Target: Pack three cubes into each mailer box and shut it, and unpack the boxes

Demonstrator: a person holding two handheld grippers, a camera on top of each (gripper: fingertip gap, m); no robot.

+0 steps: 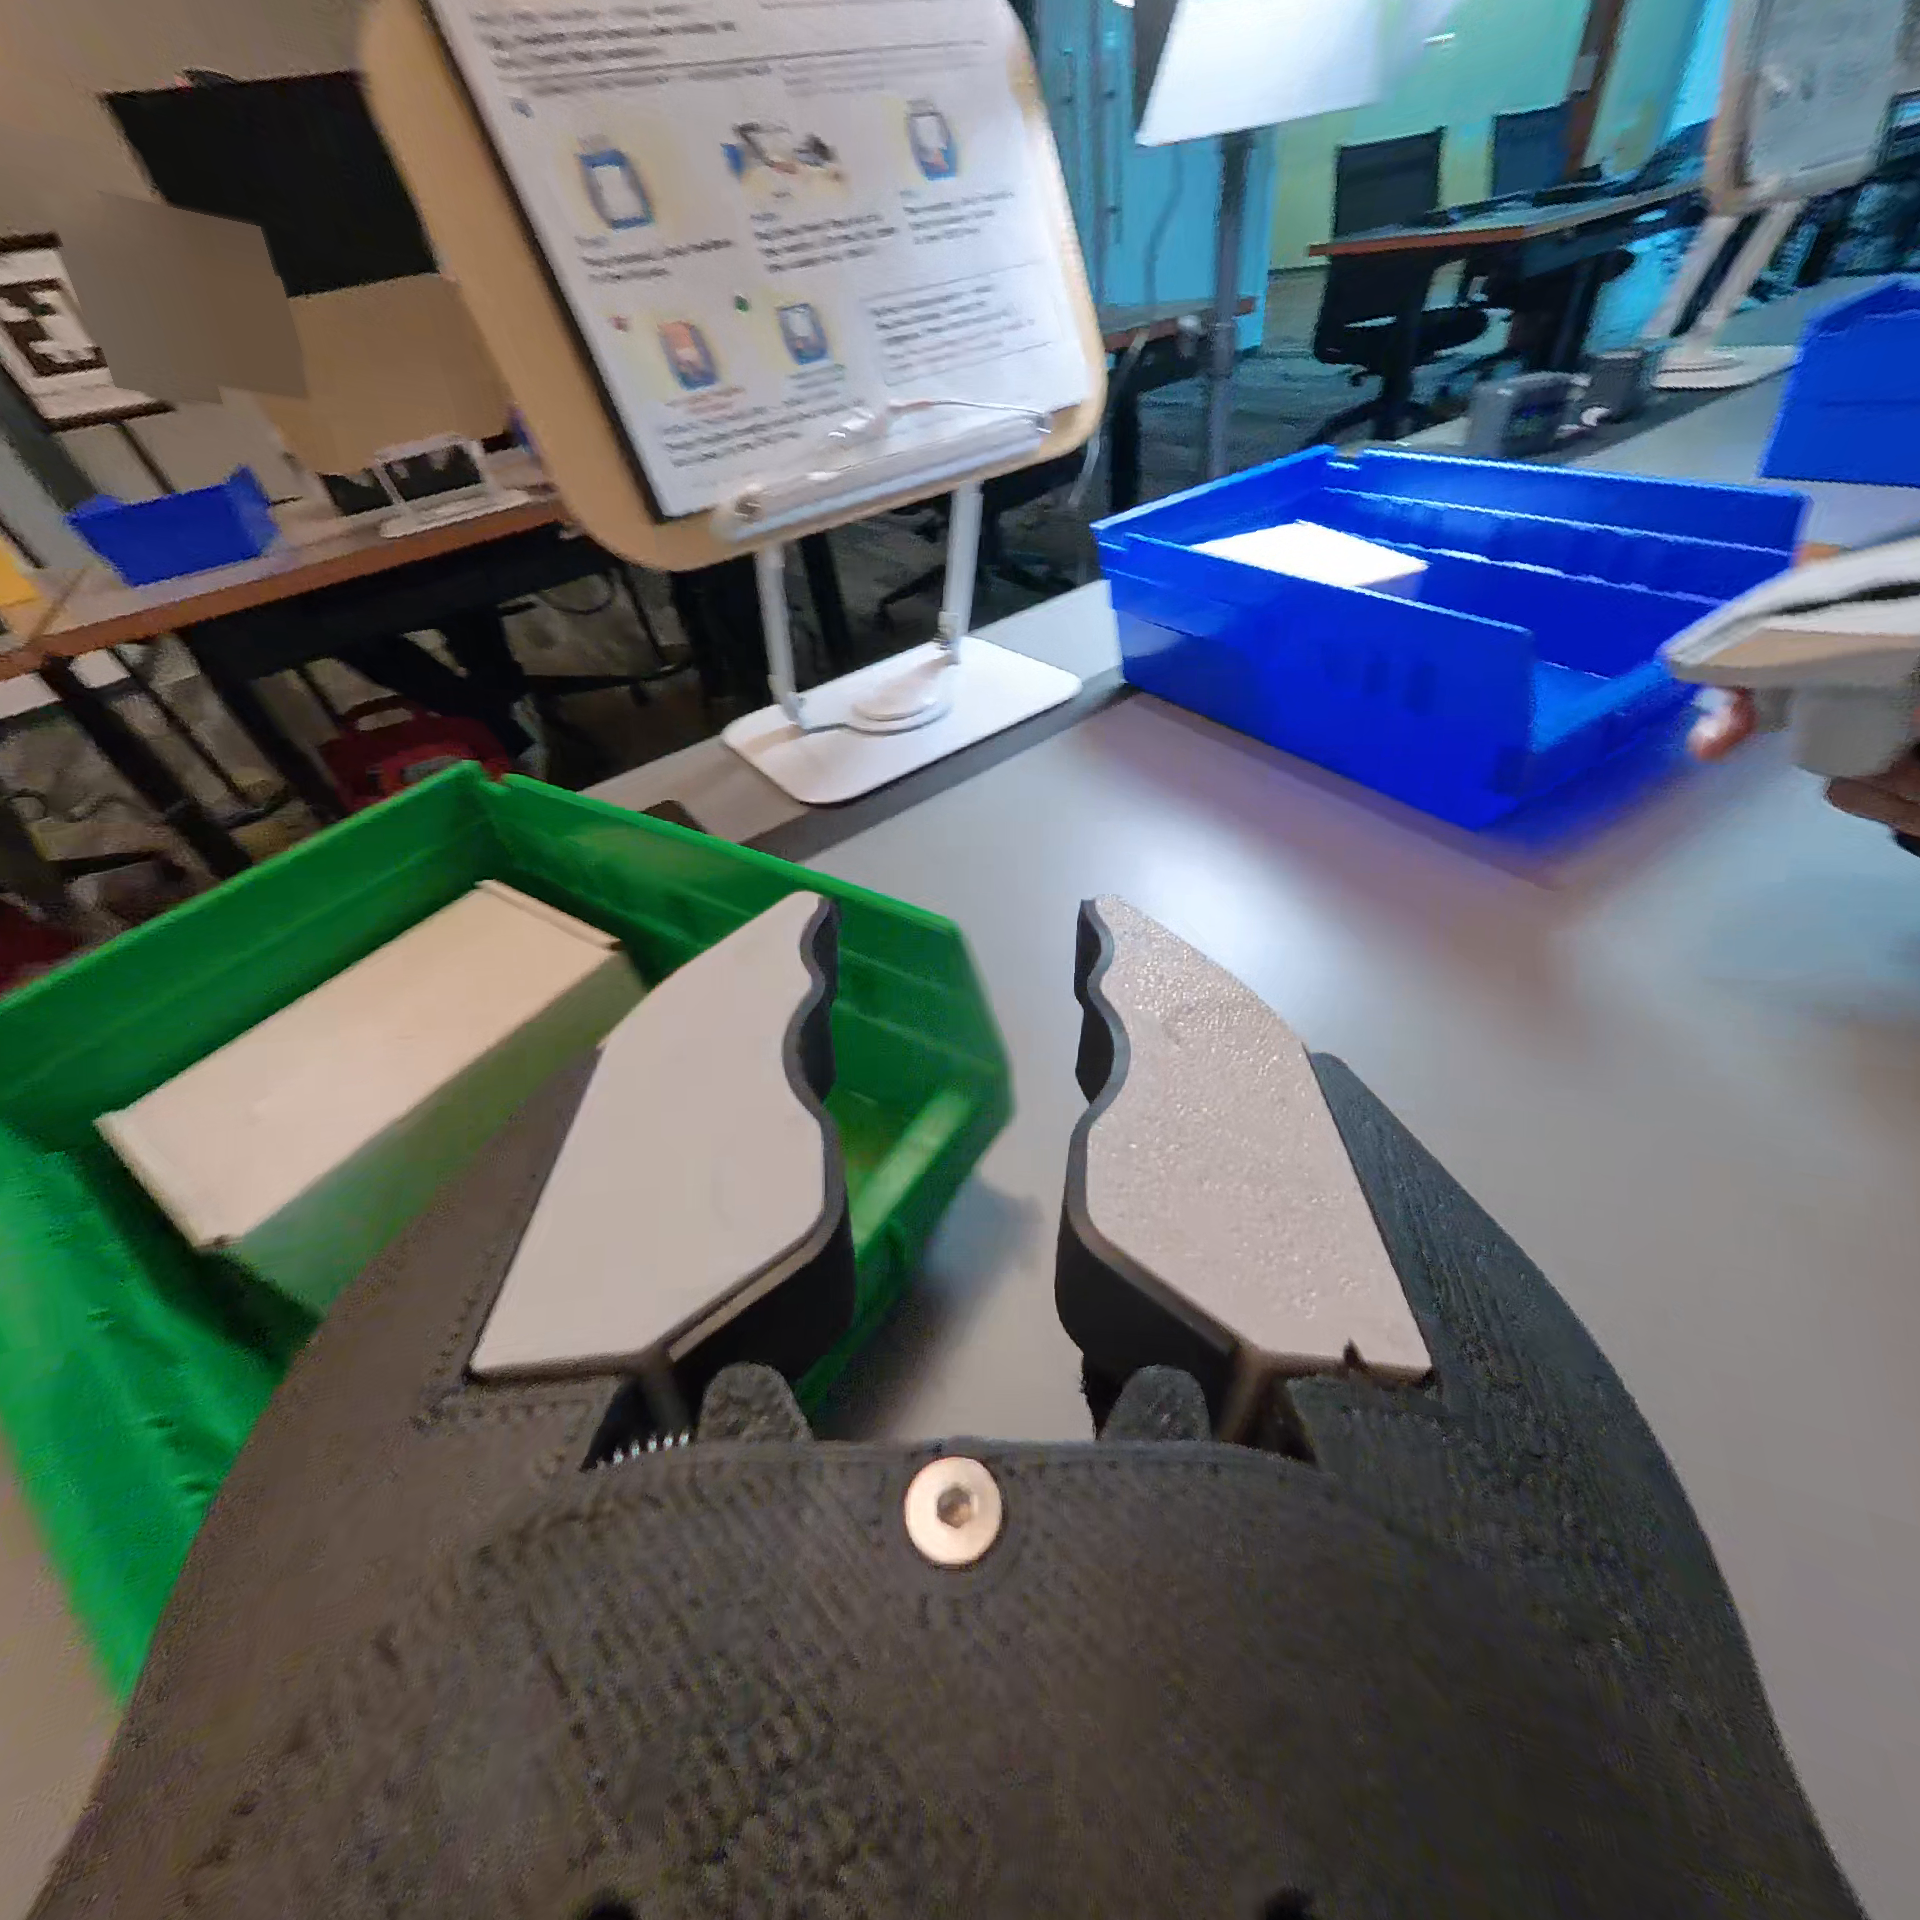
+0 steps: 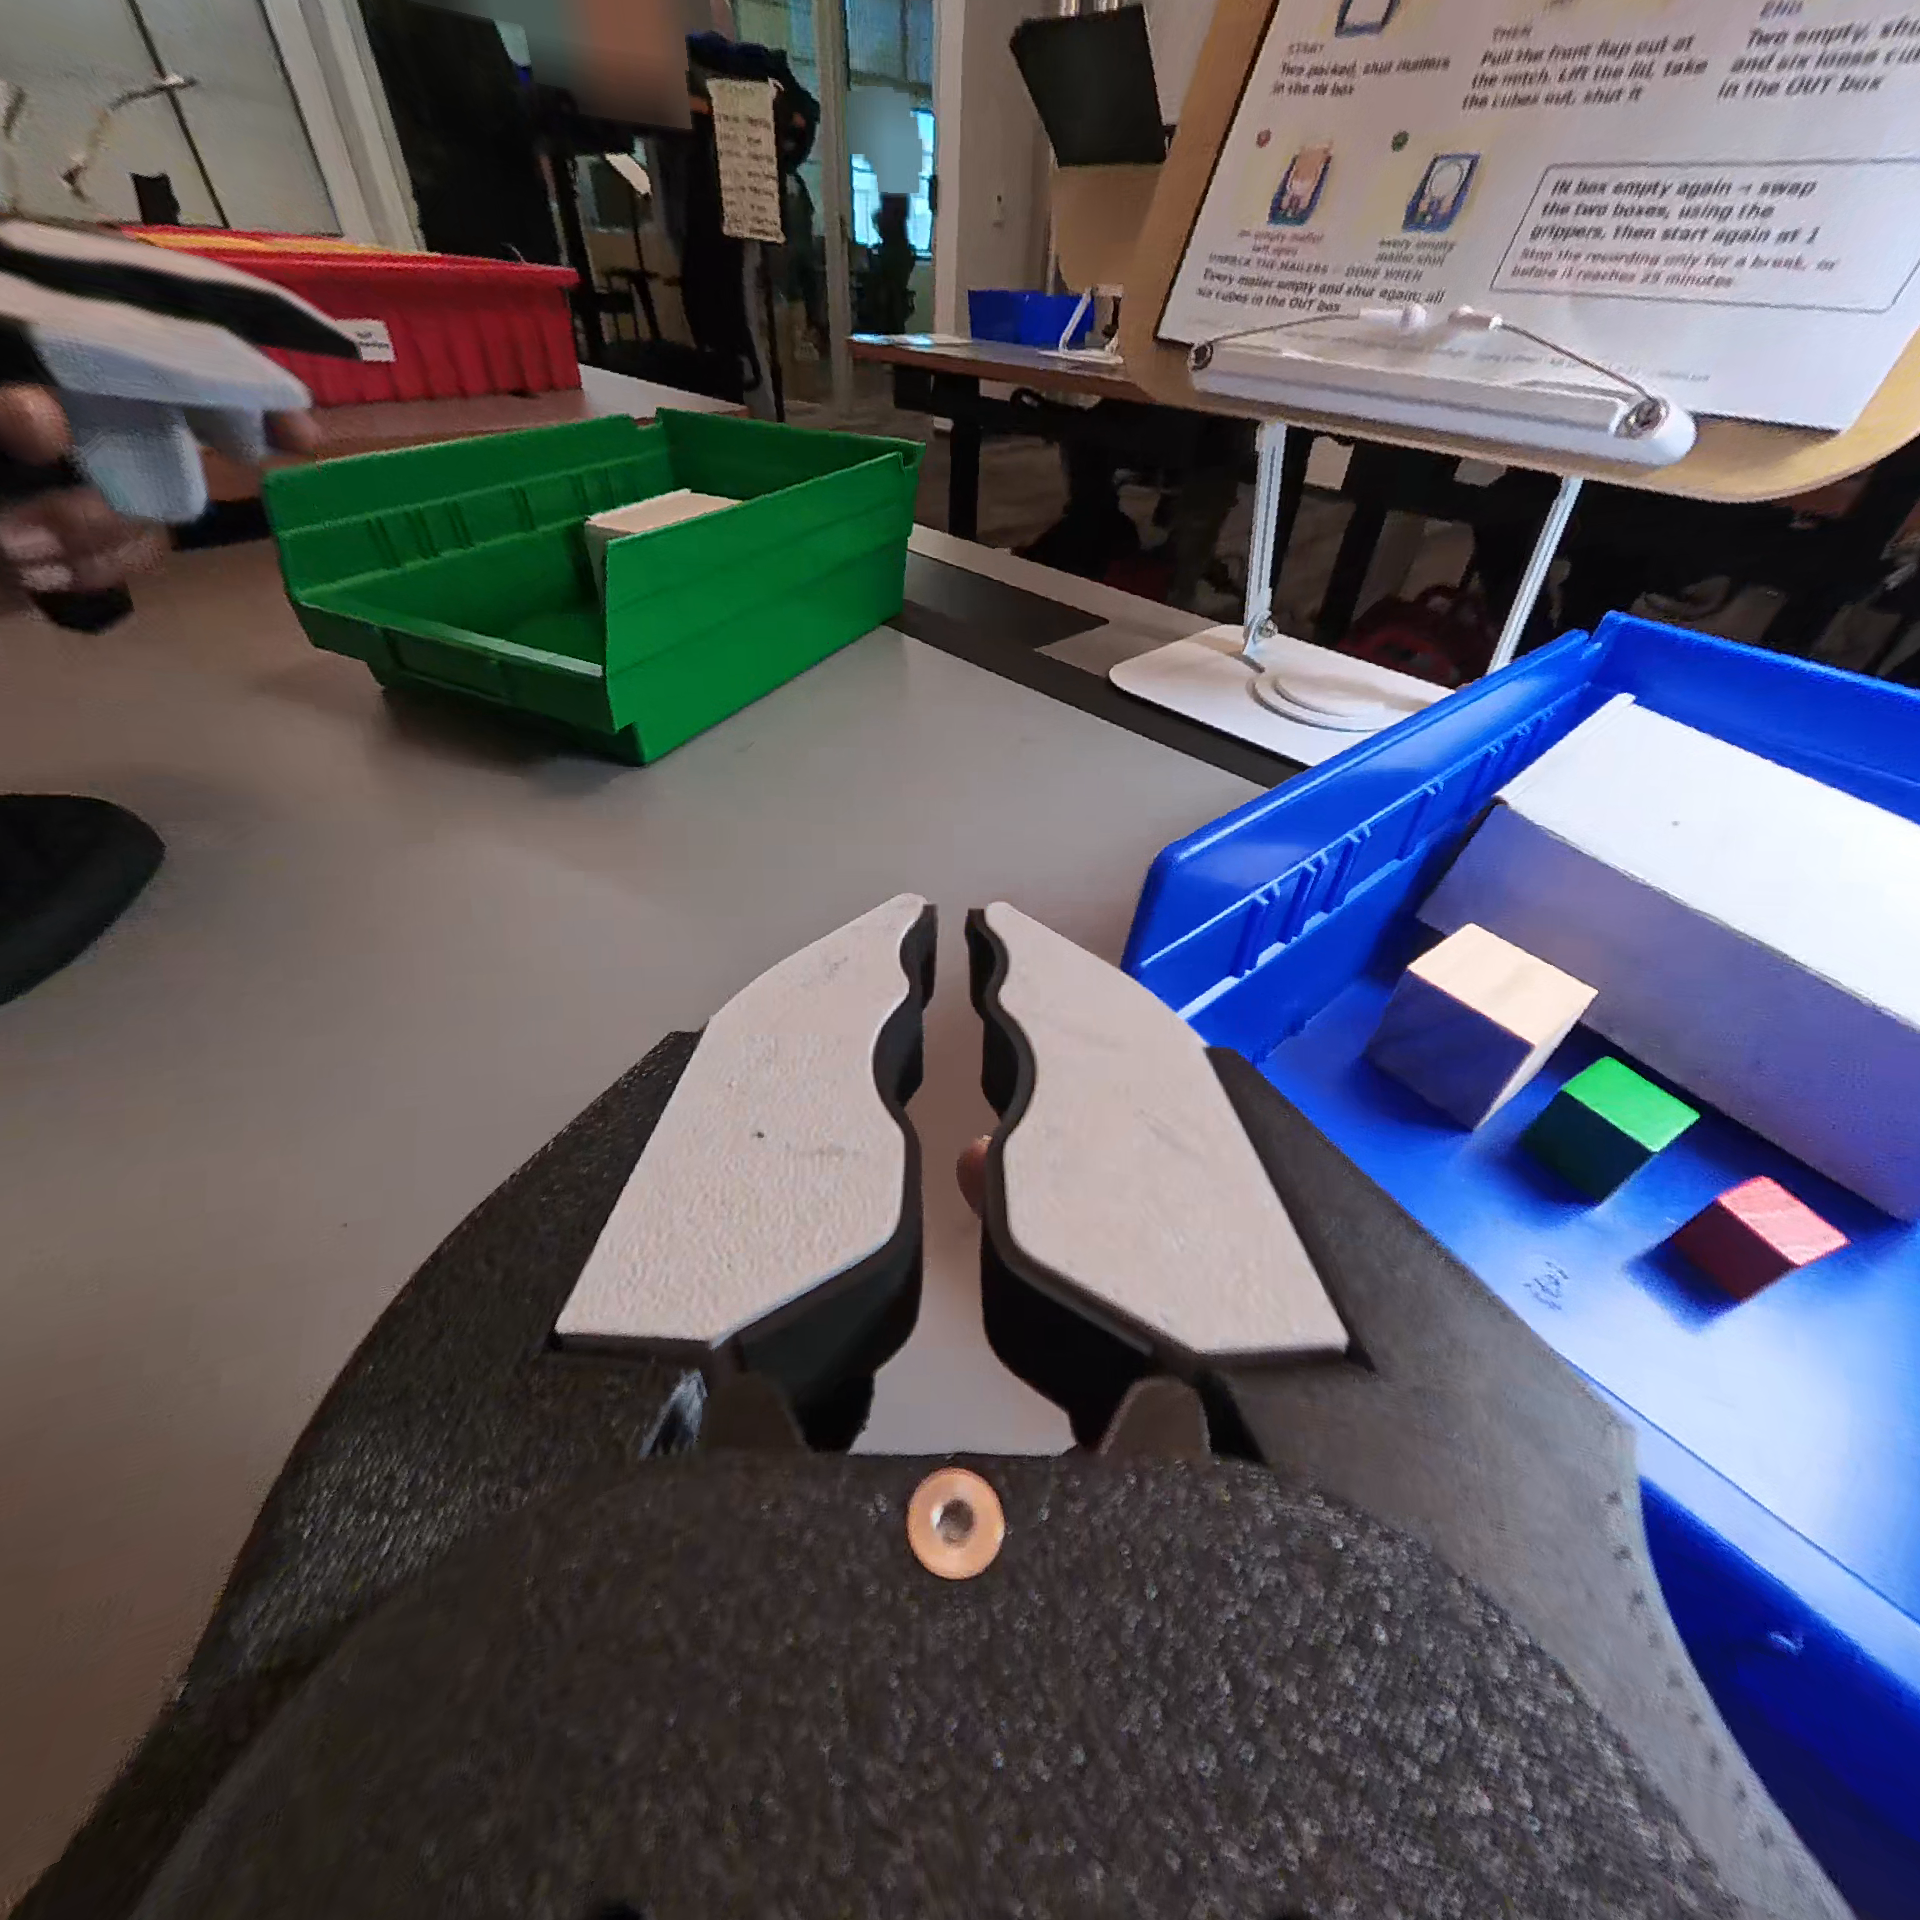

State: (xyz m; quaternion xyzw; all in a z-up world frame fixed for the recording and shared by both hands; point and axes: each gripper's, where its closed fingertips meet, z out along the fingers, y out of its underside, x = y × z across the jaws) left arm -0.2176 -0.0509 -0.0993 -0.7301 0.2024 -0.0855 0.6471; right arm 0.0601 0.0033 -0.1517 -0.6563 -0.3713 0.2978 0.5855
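Observation:
My left gripper (image 1: pixel 956 935) is open and empty, above the grey table just right of a green bin (image 1: pixel 312 914). A shut white mailer box (image 1: pixel 364 1049) lies in that bin. My right gripper (image 2: pixel 951 920) is shut with nothing between its fingers, just left of a blue bin (image 2: pixel 1299 883). That bin holds a white mailer box (image 2: pixel 1714 862) and three loose cubes in front of it: a pale one (image 2: pixel 1486 1018), a green one (image 2: pixel 1610 1122) and a red one (image 2: pixel 1756 1236). The blue bin (image 1: pixel 1351 675) and the right gripper (image 1: pixel 1808 634) also show in the left wrist view.
A sheet stand with a white base (image 1: pixel 904 727) stands at the table's far edge between the bins. The green bin (image 2: pixel 727 623), its mailer (image 2: pixel 655 514) and the left gripper (image 2: pixel 312 369) show in the right wrist view. A red bin (image 2: pixel 447 312) sits on another table behind. The left gripper's tips are roughly 30 cm from the right gripper's.

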